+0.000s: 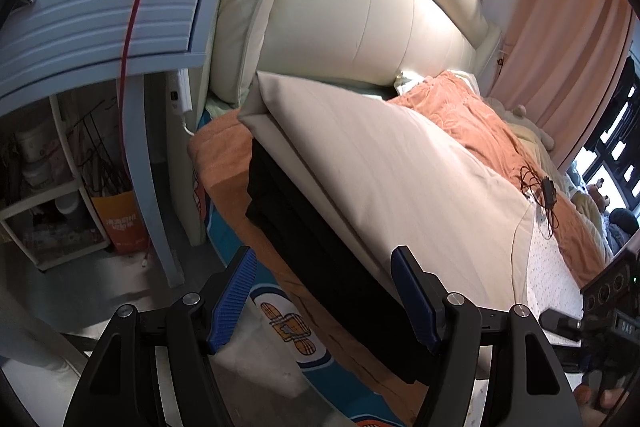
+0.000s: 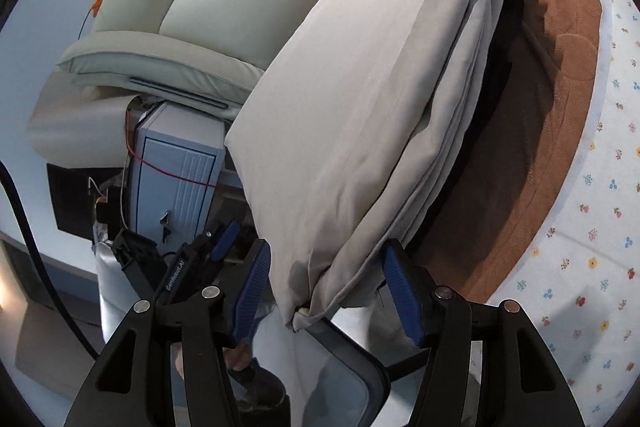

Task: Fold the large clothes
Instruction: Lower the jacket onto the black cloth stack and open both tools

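The left wrist view looks out between its own tongs (image 1: 324,297) from beside the bed, facing along the mattress toward the cream headboard (image 1: 376,15) at upper centre and the curtain (image 1: 568,55) at right. The right wrist view sits much closer, its tongs (image 2: 326,287) nearly against the folded beige cloth (image 2: 360,115), tilted so the headboard lies upper left. Both share that cloth, the headboard and the blue cabinet (image 2: 180,167); the dark object lower left may be the other tool.
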Available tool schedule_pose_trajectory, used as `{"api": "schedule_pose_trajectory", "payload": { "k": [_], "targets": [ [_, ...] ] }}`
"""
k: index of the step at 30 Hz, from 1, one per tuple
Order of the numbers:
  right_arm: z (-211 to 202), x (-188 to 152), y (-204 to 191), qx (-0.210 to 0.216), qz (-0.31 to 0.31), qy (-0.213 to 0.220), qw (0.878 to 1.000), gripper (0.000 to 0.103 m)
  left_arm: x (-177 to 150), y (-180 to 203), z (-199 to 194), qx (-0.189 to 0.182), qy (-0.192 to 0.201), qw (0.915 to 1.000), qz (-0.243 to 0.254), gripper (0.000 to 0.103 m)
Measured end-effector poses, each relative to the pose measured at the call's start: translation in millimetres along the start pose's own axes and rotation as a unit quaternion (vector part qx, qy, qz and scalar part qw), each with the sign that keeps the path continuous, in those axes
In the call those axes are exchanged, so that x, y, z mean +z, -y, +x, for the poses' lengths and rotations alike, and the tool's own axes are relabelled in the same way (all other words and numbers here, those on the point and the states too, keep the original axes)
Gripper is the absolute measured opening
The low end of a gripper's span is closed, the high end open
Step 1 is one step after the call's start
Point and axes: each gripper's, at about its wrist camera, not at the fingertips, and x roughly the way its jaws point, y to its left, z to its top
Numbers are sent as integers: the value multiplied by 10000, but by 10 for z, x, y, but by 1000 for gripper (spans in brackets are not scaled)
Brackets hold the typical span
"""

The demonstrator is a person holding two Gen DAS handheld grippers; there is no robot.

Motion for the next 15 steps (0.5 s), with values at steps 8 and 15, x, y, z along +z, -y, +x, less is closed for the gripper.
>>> {"api": "schedule_pose_trajectory", "payload": {
  "k": [8,15],
  "targets": [
    [-172,165,-10,-304,-99,334,9989,6,-106,169,147,25,-224,9996,141,71],
    [-184,223,116,-488,-135,327,9982,5,-126,253,245,16,-319,9994,110,71]
  ]
}}
